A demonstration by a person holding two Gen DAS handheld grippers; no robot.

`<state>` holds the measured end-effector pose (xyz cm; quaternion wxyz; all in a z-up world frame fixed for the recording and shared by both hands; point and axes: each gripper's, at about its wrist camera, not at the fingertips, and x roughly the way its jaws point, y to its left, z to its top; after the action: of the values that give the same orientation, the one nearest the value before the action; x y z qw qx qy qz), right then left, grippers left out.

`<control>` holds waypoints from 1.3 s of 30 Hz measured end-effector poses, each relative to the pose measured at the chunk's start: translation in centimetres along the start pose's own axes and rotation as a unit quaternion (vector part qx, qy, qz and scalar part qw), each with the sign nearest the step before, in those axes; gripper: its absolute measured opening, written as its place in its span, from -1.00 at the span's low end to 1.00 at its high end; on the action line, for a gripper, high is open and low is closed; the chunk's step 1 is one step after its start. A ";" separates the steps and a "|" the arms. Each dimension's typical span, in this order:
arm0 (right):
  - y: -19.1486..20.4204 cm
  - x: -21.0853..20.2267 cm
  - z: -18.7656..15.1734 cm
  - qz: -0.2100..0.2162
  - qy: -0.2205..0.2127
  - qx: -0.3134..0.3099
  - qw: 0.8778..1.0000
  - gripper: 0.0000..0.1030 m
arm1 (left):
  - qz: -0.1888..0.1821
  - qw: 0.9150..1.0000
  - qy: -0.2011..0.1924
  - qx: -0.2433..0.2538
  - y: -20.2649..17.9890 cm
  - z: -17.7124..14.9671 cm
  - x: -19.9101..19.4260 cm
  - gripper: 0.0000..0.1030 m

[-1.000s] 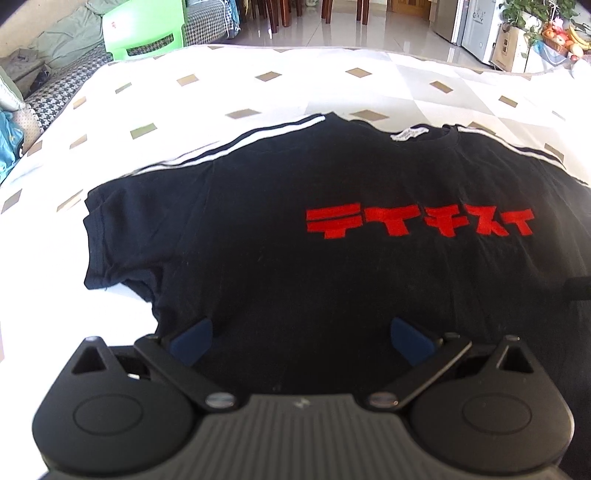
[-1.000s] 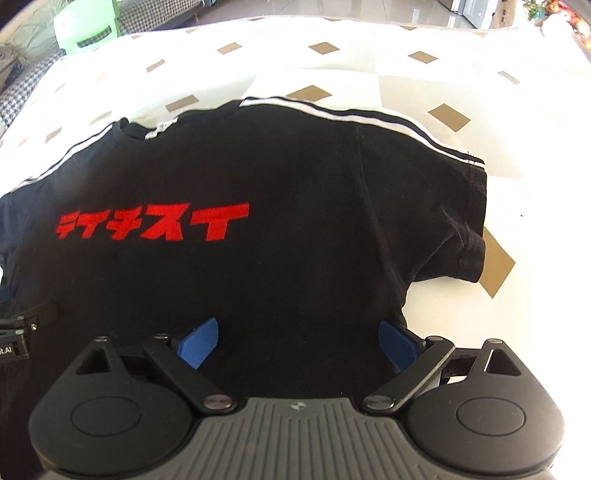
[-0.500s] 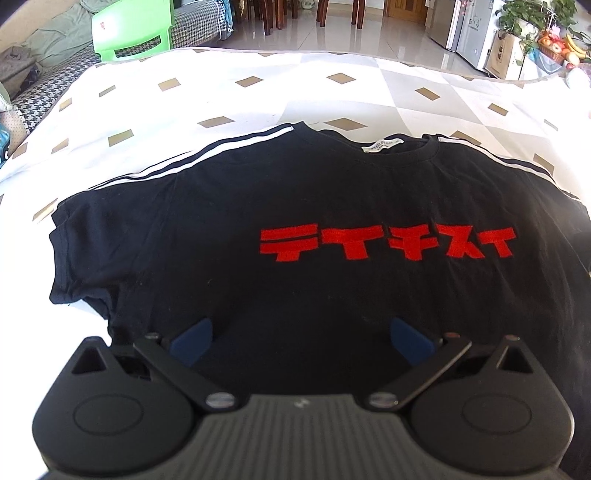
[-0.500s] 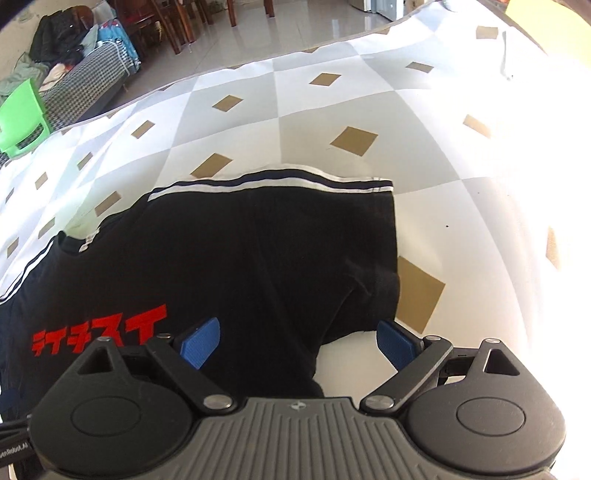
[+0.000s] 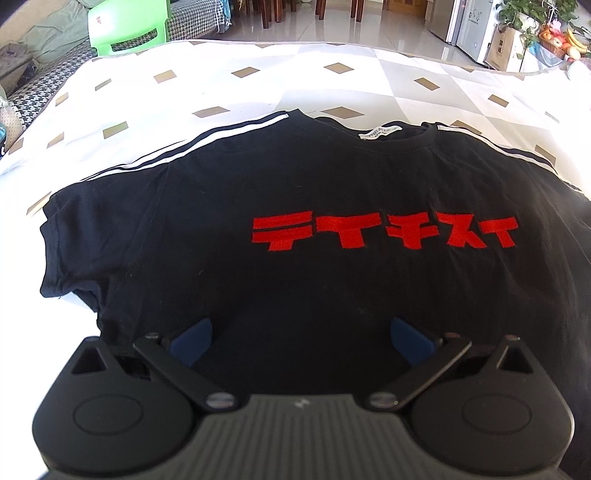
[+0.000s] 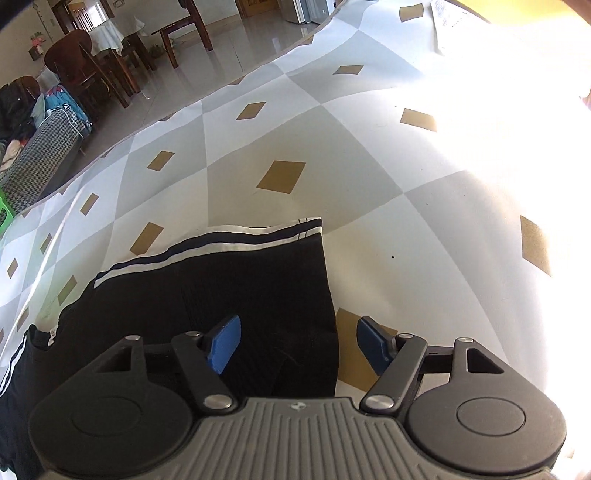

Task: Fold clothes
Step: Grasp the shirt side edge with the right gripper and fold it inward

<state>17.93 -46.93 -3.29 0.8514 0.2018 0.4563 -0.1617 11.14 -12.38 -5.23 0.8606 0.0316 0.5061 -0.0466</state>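
A black T-shirt (image 5: 295, 192) with red lettering and white shoulder stripes lies flat, front up, on a white cloth with tan diamonds (image 5: 221, 81). My left gripper (image 5: 301, 339) is open and empty above the shirt's lower body. In the right wrist view, the shirt's right sleeve (image 6: 258, 280) lies flat. My right gripper (image 6: 299, 343) is open, its jaws astride the sleeve's outer hem, the left pad over the sleeve and the right pad over the cloth. Whether it touches the fabric is unclear.
A green plastic chair (image 5: 129, 26) and a checked sofa (image 5: 48, 74) stand beyond the far left edge. Dark wooden chairs (image 6: 92, 62) and a tiled floor lie past the far edge. A fridge and a fruit box (image 5: 517, 40) are at the far right.
My right gripper has swung right, from over the shirt's body to its right sleeve hem, and its jaws have narrowed somewhat. My left gripper has shifted slightly and stays open over the shirt.
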 end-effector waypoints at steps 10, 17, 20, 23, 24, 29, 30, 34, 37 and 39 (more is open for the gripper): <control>2.1 0.6 -0.7 -0.026 -0.027 -0.073 0.997 0.09 | 0.000 1.000 -0.003 0.000 0.0 0.1 0.1 1.00; 3.5 0.8 -1.2 -0.039 -0.036 -0.118 0.992 -0.36 | 0.000 1.000 -0.004 0.001 0.0 0.1 0.2 1.00; 3.8 0.7 -1.2 -0.036 -0.036 -0.119 0.992 -0.66 | -0.001 1.000 -0.003 0.001 0.0 0.1 0.1 1.00; 3.9 0.5 -1.1 -0.029 -0.035 -0.111 0.993 -0.75 | -0.001 1.000 -0.003 0.001 0.0 0.1 0.1 1.00; 4.0 0.4 -1.1 -0.031 -0.038 -0.113 0.992 -0.76 | -0.001 1.000 -0.003 0.002 0.0 0.1 0.1 1.00; 5.6 -1.1 -1.2 -0.030 -0.070 -0.145 0.986 -0.77 | -0.001 1.000 -0.003 0.001 0.0 0.1 0.1 1.00; 6.2 -1.6 -1.4 -0.028 -0.079 -0.160 0.984 -0.77 | -0.001 1.000 -0.003 0.001 0.0 0.1 0.1 1.00; 9.0 -3.3 -2.6 -0.009 -0.112 -0.229 0.967 -0.77 | -0.001 1.000 -0.003 0.002 0.0 0.1 0.2 1.00; 11.2 -4.0 -4.4 0.019 -0.119 -0.300 0.946 -0.77 | -0.002 1.000 -0.004 0.003 0.0 0.1 0.2 1.00; 12.7 -4.3 -5.7 0.041 -0.119 -0.346 0.930 -0.76 | -0.002 1.000 -0.004 0.003 0.0 0.1 0.2 1.00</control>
<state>17.44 -32.78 -0.08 0.9222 -0.1072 0.3711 0.0180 11.30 -12.42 -5.34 0.8625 0.0328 0.5025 -0.0499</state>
